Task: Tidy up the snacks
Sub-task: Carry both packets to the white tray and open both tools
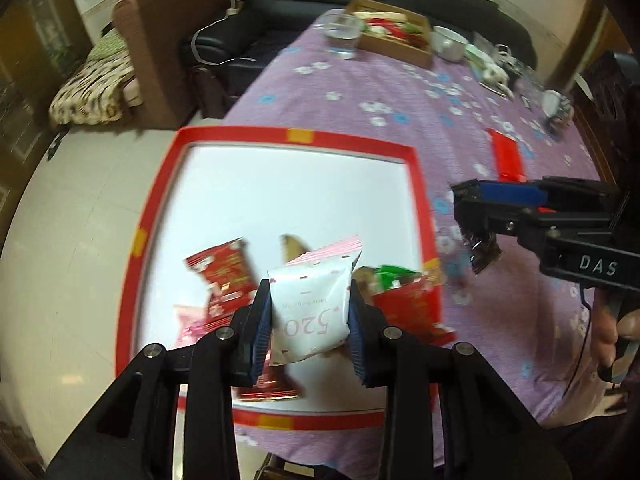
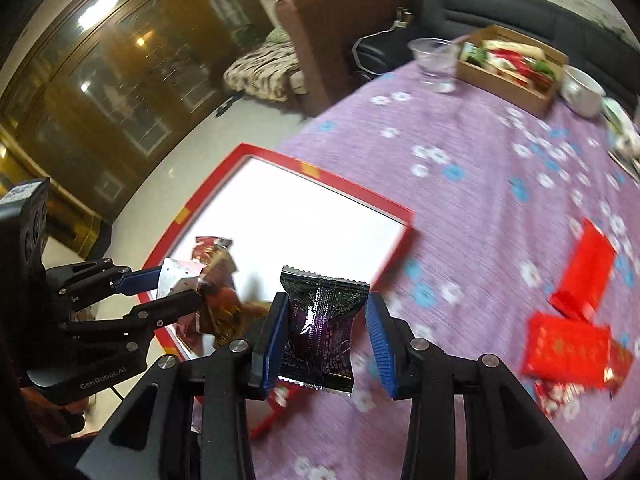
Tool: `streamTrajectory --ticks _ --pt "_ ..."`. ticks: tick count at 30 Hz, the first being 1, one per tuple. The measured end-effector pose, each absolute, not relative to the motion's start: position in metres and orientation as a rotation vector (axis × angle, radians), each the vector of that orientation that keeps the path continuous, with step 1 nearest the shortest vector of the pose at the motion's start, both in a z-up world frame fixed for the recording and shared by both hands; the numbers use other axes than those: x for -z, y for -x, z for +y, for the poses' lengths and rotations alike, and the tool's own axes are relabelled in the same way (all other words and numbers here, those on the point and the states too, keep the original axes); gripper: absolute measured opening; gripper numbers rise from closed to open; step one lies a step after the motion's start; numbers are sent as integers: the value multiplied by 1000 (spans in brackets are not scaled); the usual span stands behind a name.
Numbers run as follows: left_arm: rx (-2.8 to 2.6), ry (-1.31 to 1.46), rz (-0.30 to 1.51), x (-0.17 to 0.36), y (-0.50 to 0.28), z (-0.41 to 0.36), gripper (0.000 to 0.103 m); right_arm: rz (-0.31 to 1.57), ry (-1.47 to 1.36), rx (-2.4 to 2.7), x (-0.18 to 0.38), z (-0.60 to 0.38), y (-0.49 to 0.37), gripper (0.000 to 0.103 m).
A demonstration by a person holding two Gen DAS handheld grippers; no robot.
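My left gripper [image 1: 309,286] is shut on a white snack packet [image 1: 312,312] printed "520" and holds it above the red-rimmed white tray [image 1: 296,136]. Red packets [image 1: 224,276] and a green one [image 1: 394,274] lie in the tray's near part. My right gripper [image 2: 326,298] is shut on a dark purple foil packet [image 2: 320,332], held over the purple cloth just right of the tray [image 2: 360,186]. In the left wrist view the right gripper [image 1: 464,204] has the dark packet [image 1: 482,250] dangling from it. The right wrist view shows the left gripper [image 2: 180,286] over the tray.
Red packets [image 2: 566,344] and a red box [image 2: 588,268] lie on the flowered tablecloth [image 2: 460,240] at right. A brown box of snacks [image 1: 394,46], a clear plastic cup [image 1: 342,34] and a white bowl [image 1: 448,42] stand at the far end. The tray overhangs the table's left edge.
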State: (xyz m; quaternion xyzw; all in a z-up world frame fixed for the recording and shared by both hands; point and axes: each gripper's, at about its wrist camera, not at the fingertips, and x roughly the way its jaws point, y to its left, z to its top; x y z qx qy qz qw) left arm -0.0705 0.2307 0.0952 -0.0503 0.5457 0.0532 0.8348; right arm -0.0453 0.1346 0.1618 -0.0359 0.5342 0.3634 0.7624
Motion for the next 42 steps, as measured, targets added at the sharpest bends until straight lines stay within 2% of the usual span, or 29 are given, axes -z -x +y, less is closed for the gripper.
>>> streamTrajectory --ticks 29,42 --pt "-188 134 1188 -78 88 258 32 1217 176 -884 -138 202 50 42" --pt "-256 160 1221 -72 87 275 35 1203 122 -855 -144 193 35 42"
